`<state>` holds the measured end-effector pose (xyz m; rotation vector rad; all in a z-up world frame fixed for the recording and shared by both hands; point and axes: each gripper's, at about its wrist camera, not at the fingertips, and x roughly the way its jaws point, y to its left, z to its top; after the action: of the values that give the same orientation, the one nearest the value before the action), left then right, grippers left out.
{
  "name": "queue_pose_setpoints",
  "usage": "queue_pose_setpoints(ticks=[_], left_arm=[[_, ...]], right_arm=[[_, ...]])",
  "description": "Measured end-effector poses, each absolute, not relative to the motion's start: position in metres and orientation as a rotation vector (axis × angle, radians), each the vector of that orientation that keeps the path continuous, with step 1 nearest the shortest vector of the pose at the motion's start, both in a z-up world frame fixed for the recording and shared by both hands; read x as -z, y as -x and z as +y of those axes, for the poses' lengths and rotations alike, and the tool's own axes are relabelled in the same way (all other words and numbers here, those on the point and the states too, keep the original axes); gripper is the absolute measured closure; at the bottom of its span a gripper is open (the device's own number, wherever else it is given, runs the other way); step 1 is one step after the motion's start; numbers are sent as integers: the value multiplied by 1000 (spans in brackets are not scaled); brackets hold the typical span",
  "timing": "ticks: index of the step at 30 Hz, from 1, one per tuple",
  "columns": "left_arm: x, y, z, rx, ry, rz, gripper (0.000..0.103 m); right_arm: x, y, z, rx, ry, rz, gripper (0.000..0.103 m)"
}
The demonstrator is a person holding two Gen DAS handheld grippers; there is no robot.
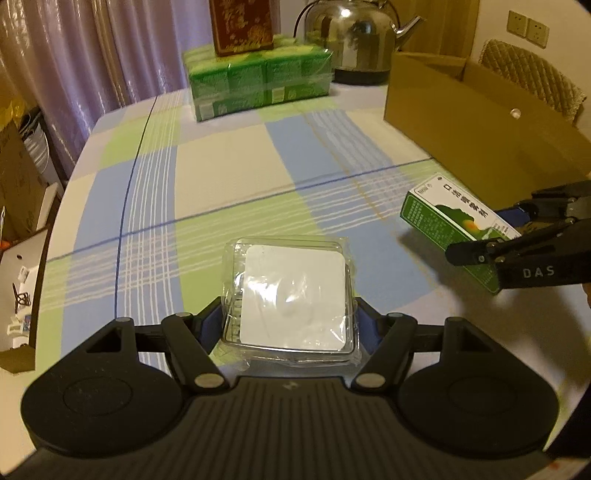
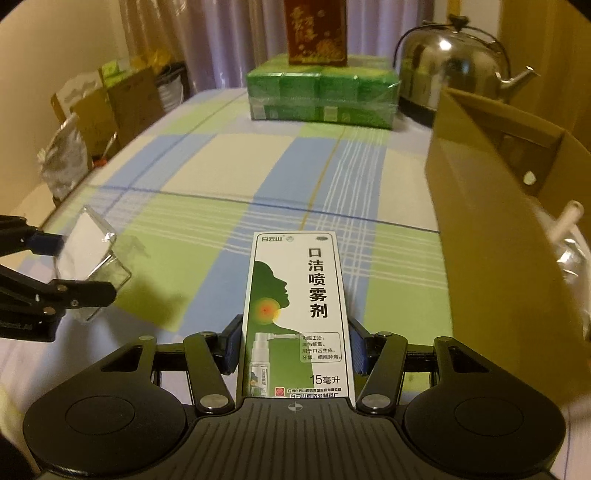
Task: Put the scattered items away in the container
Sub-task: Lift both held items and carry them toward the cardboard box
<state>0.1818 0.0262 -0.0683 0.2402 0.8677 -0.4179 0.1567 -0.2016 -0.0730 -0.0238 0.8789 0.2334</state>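
My left gripper is shut on a clear plastic case with a white square insert, held just above the checked tablecloth. In the right wrist view the same case shows at the left edge, between the left gripper's fingers. My right gripper is shut on a green and white spray box with printed characters; the left wrist view shows that box at the right. The open cardboard box stands to the right of both grippers; its wall rises behind the spray box.
A wrapped green pack with a red box on top and a steel kettle stand at the table's far side. Some items lie inside the cardboard box. Boxes and bags sit past the table's left edge.
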Motion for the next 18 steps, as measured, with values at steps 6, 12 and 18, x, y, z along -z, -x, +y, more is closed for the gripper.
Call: queue_pose_setpoints(ticks=[6, 12, 18], left_arm=[[34, -165, 14, 437, -270, 820, 36], [-2, -141, -2, 464, -271, 776, 36], [-26, -113, -26, 496, -267, 756, 36]], right_arm=[[40, -130, -216, -194, -35, 850, 50], [7, -100, -228, -163, -69, 805, 50], [-17, -68, -247, -127, -102, 765, 50]])
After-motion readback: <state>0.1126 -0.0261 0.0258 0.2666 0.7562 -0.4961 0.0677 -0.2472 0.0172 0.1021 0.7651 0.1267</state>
